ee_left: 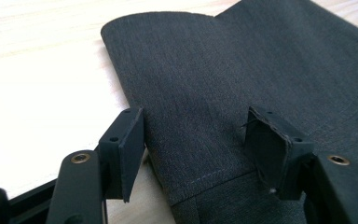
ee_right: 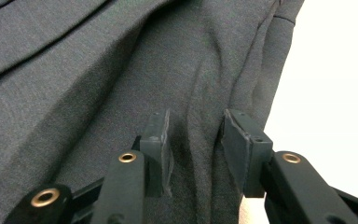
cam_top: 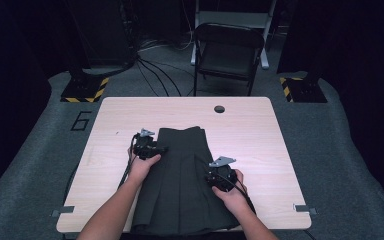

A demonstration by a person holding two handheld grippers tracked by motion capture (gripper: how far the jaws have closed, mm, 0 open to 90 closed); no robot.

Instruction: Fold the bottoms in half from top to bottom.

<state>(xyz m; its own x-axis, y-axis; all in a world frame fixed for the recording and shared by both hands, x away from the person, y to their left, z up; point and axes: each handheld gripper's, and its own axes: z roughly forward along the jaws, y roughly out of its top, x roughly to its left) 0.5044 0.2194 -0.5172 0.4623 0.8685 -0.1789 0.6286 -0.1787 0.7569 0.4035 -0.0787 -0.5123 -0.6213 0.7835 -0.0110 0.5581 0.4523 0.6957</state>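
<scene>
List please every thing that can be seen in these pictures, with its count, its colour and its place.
skirt: 1, dark grey, flat on the table's near middle, hem over the near edge
table: 1, light wood, centre of the room, with a small round hole near its far edge
folding chair: 1, dark, on the floor beyond the table
stand bases: 2, black with yellow stripes, on the floor at the far left and far right
cables: several, black, on the floor behind the table
left gripper: 1, black, open, astride the skirt's left edge
right gripper: 1, black, open over a fabric ridge near the skirt's right edge
forearms: 2, bare, coming in from the bottom
</scene>
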